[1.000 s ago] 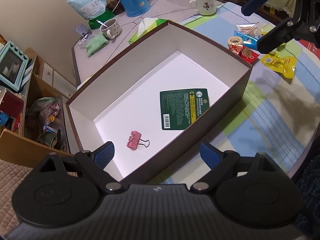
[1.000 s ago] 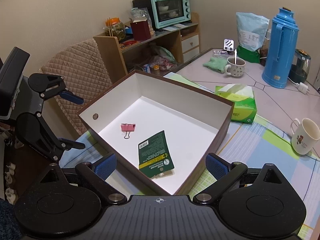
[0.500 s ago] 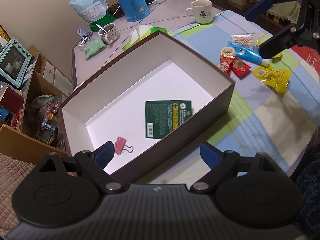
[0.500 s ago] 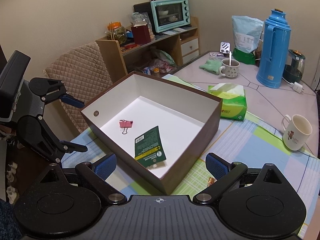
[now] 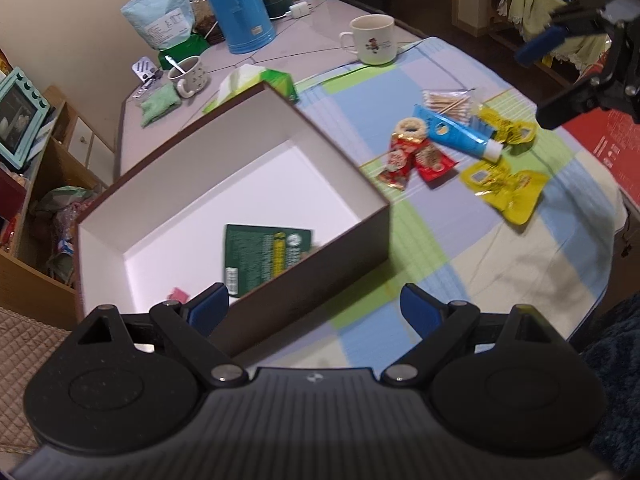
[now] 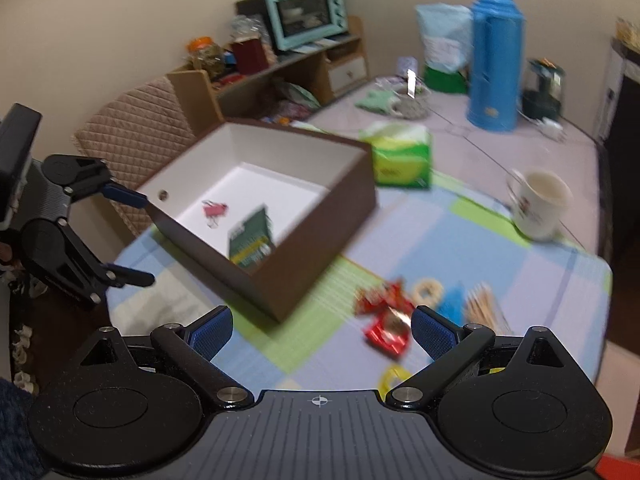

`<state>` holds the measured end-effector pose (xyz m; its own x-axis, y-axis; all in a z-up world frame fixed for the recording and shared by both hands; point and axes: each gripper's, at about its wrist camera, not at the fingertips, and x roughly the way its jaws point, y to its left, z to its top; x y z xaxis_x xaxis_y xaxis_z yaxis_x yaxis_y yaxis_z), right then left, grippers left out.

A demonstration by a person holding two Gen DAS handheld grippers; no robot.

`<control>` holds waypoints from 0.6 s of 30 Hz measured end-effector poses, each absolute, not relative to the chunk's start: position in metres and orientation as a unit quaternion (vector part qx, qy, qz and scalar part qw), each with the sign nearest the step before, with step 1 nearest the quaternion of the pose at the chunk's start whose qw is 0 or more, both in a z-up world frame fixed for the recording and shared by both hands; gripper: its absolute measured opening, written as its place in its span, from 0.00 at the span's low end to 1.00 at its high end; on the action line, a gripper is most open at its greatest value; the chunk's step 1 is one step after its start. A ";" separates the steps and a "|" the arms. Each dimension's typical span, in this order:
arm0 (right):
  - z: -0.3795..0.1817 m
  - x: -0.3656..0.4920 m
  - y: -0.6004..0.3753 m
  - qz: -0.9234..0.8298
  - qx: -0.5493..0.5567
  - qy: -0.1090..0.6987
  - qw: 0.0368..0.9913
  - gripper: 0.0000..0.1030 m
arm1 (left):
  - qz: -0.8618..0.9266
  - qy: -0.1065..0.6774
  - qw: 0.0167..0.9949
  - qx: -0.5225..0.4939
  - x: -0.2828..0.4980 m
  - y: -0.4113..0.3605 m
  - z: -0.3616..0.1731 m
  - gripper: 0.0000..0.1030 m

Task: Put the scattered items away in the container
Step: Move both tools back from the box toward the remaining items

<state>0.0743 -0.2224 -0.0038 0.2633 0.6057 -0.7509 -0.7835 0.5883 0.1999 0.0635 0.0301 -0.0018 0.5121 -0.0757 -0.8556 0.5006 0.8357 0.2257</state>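
Both of my hand-held grippers are wide and empty: the left hand-held gripper sits by the brown box, the right hand-held gripper above the red snack packets on the bench. I'd lower the right one onto a single packet at the pile's edge, clear of the blue tube, and close only once both pads straddle it

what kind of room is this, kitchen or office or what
Most likely a home dining or kitchen area. A teal toaster oven sits on a wooden shelf, a blue thermos flask and a white mug stand on the table, and a checked cloth covers the near part.
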 end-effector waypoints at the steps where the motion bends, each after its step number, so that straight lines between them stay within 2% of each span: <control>1: -0.006 0.075 -0.231 0.435 -0.103 0.422 0.789 0.95 | -0.175 0.463 0.839 0.227 0.062 0.024 -0.003 0.88; 11: -0.021 0.092 -0.299 0.365 -0.069 0.454 0.810 0.95 | -0.228 0.456 0.830 0.228 0.062 -0.041 -0.020 0.88; 18: -0.029 0.102 -0.316 0.352 -0.069 0.460 0.812 0.95 | -0.256 0.438 0.818 0.273 0.079 -0.077 -0.031 0.87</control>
<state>0.1020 -0.3158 -0.0289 0.3282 0.5079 -0.7964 -0.6354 0.7426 0.2117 0.0787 -0.0769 -0.0308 0.4858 -0.1802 -0.8553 0.6575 0.7201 0.2217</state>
